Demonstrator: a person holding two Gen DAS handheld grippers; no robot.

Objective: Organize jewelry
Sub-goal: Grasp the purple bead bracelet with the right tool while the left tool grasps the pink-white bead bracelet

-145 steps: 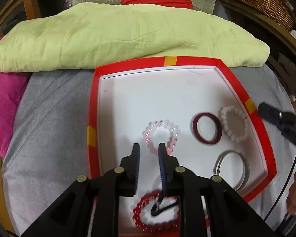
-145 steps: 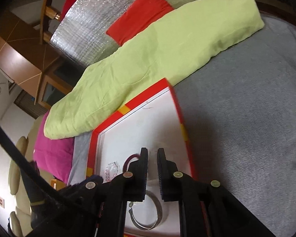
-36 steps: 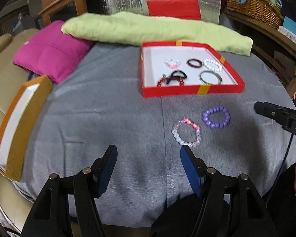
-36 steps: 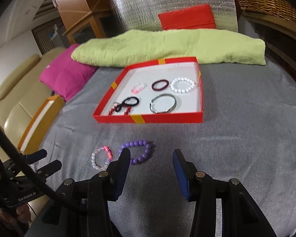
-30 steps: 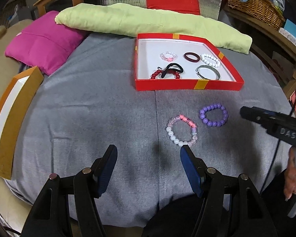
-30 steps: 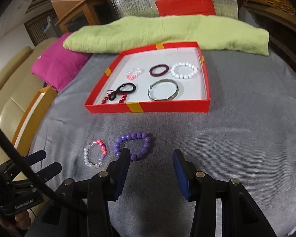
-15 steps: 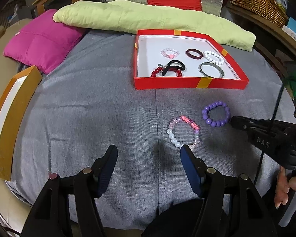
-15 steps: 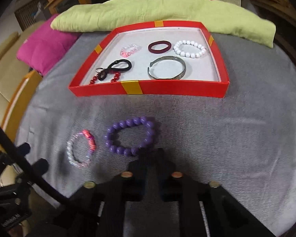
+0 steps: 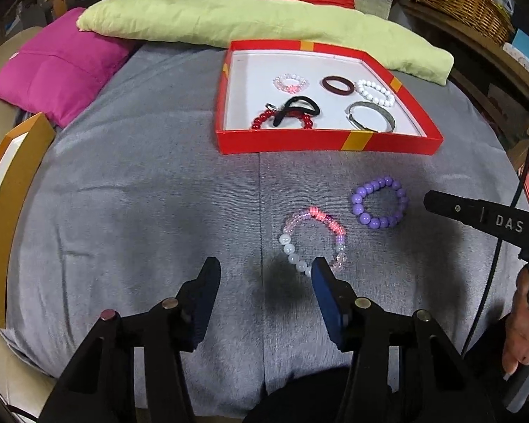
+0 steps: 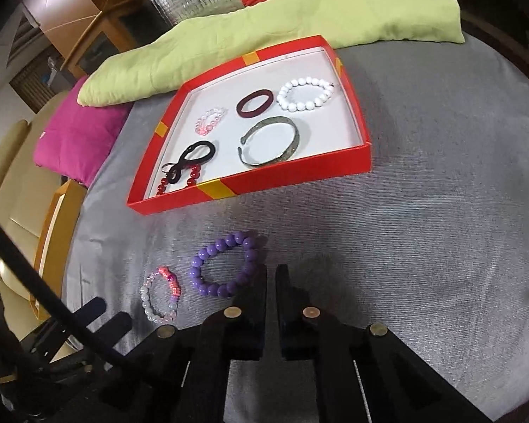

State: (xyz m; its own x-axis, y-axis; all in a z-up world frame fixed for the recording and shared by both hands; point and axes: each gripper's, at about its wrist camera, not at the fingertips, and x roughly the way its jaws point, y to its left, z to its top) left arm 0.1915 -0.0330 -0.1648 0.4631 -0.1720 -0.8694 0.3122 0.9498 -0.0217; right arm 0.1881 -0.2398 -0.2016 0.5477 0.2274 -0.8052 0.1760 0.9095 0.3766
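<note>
A red tray with a white floor sits toward the far side of a grey cloth, its near wall facing the grippers and its far edge just beside a long green cushion. Inside lie a pale pink bead bracelet, a dark maroon band, a white bead bracelet, a silver bangle near the front wall, and a black hair tie lying across a red bead bracelet in the front left corner; the back strip of the tray floor is bare. Two bracelets lie on the cloth in front of the tray, well apart from its wall: a purple bead bracelet and, just beside it to the left, a pink and white bead bracelet. The left gripper hangs low over the cloth with its jaws spread wide and nothing between them, its right finger at the near edge of the pink and white bracelet. The right gripper has its jaws drawn almost together with only a thin slit between them and holds nothing; its left finger sits right at the purple bracelet's right rim. To its right the cloth lies bare out to the edge. A pink cushion and an orange frame border the cloth's left side.
</note>
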